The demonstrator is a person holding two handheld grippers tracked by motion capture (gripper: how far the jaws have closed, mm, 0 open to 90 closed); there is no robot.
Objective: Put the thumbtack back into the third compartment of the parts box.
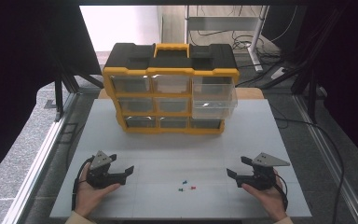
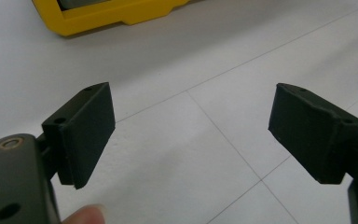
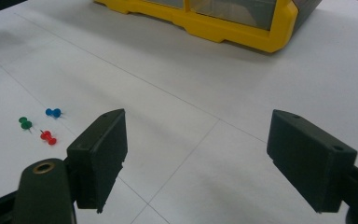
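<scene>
Both claws, left point(image 1: 125, 164) and right point(image 1: 237, 168), gape empty, flanking three pushpins point(image 1: 185, 185) on open table point(image 1: 261, 126).

Three pushpins lay loose on the white desk point(image 1: 168, 149), close together but apart. The blue pin point(image 1: 184, 182) lay farthest back, with the green pin point(image 1: 181, 190) and red pin point(image 1: 193, 188) just nearer.

Pins – blue point(image 3: 53, 112), green point(image 3: 25, 123), red point(image 3: 47, 137); yellow/blk organizer point(image 1: 169, 72).
</scene>
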